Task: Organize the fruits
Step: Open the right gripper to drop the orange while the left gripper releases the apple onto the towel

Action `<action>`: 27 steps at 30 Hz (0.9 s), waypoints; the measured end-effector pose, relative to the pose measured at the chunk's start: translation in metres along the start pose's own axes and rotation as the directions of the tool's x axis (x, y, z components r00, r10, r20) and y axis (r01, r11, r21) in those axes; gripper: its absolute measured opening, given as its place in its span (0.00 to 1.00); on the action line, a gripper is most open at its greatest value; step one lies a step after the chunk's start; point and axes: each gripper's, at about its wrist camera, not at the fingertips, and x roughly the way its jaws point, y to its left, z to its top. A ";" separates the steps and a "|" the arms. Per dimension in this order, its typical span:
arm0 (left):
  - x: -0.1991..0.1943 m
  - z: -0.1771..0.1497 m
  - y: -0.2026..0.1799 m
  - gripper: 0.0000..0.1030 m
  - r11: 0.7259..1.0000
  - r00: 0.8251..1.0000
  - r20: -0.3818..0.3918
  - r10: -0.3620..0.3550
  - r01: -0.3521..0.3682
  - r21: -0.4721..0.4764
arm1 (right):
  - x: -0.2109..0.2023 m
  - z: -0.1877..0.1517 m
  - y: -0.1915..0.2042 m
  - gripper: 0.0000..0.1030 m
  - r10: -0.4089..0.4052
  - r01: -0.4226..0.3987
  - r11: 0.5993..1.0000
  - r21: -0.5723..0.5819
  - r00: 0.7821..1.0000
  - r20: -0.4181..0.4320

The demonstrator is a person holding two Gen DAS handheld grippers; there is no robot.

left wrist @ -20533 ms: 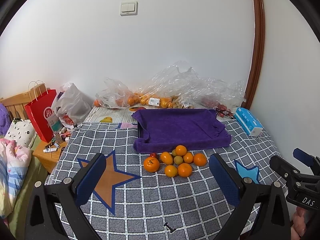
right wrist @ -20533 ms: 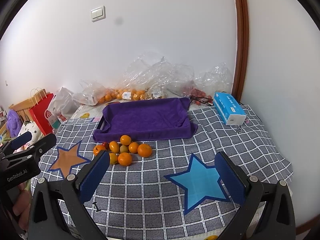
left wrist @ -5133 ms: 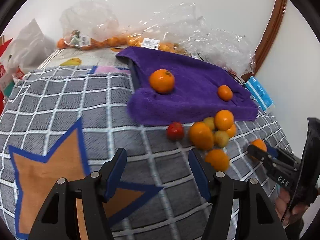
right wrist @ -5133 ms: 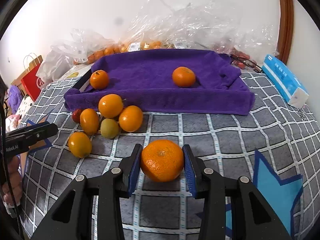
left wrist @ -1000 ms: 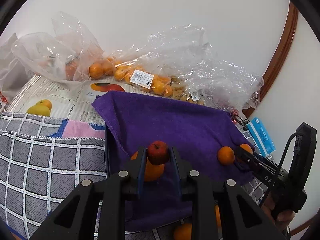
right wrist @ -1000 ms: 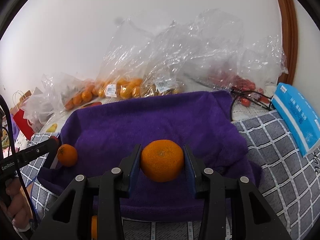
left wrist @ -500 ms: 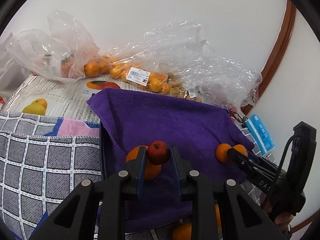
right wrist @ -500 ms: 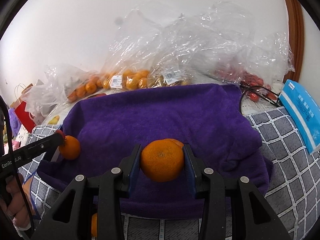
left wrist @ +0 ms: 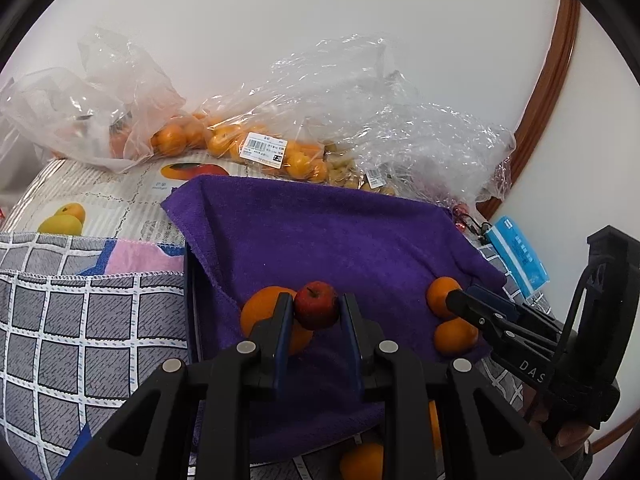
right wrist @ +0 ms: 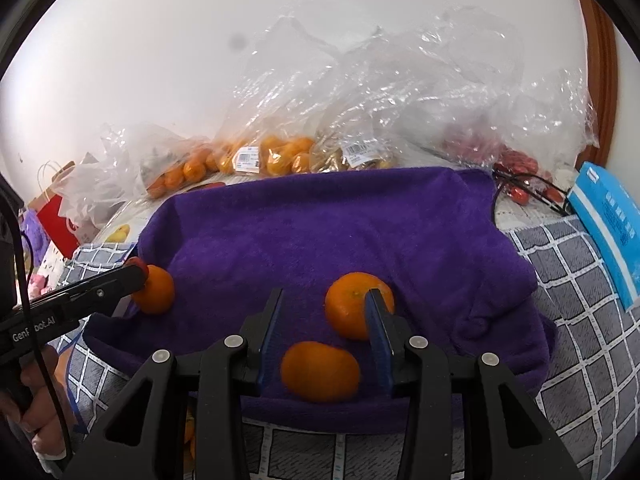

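Observation:
My left gripper (left wrist: 316, 312) is shut on a small red fruit (left wrist: 317, 305) and holds it just above the purple towel (left wrist: 340, 240), over an orange (left wrist: 260, 312) lying there. My right gripper (right wrist: 324, 320) is open above the towel (right wrist: 320, 232); a blurred orange (right wrist: 320, 371) lies below and between its fingers, free of them, and a second orange (right wrist: 352, 304) sits by the right finger. In the left wrist view the right gripper (left wrist: 460, 300) hangs over two oranges (left wrist: 454, 336). A third orange (right wrist: 154, 290) lies at the towel's left edge.
Clear plastic bags of oranges (left wrist: 240, 144) and other fruit line the wall behind the towel. A blue tissue box (right wrist: 608, 232) lies at the right. More oranges (left wrist: 360, 460) lie on the checked cover (left wrist: 80, 340) in front of the towel.
My right gripper has opened and let go of its orange, which now lies on the towel. My left gripper has drifted slightly lower with the red fruit.

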 end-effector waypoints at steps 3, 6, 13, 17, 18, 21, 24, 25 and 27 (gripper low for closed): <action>0.000 0.000 0.000 0.22 1.000 1.000 0.001 0.003 -0.003 0.005 | -0.001 0.000 0.001 0.40 0.002 -0.002 1.000 -0.003 1.000 0.004; 0.000 0.000 0.000 0.22 1.000 1.000 -0.001 -0.002 0.002 -0.003 | -0.003 0.001 -0.002 0.40 -0.004 0.004 1.000 0.009 1.000 0.013; 0.000 -0.001 0.000 0.22 0.999 0.999 -0.015 -0.032 0.033 0.003 | -0.008 0.004 -0.011 0.44 -0.031 0.029 0.998 0.051 0.999 0.044; -0.002 -0.001 -0.001 0.32 0.998 0.998 -0.019 -0.055 0.055 -0.001 | -0.009 0.005 -0.015 0.47 -0.039 0.035 0.997 0.070 0.998 0.057; -0.002 -0.001 -0.001 0.33 0.998 0.998 -0.017 -0.056 0.056 -0.003 | -0.009 0.004 -0.015 0.48 -0.042 0.038 0.997 0.070 0.997 0.059; -0.002 -0.001 -0.001 0.38 0.999 0.999 -0.016 -0.051 0.051 0.000 | -0.009 0.004 -0.013 0.48 -0.051 0.047 0.997 0.064 0.997 0.061; -0.004 0.000 -0.001 0.41 0.999 0.998 -0.013 -0.054 0.054 -0.001 | -0.009 0.004 -0.011 0.48 -0.058 0.055 0.997 0.050 0.996 0.068; -0.004 0.000 -0.001 0.42 0.999 0.998 -0.010 -0.055 0.055 0.000 | -0.009 0.003 -0.010 0.48 -0.060 0.056 0.997 0.048 0.996 0.071; -0.006 0.000 -0.002 0.44 0.999 0.999 0.004 -0.051 0.051 0.006 | -0.010 0.003 -0.009 0.48 -0.062 0.059 0.997 0.043 0.995 0.077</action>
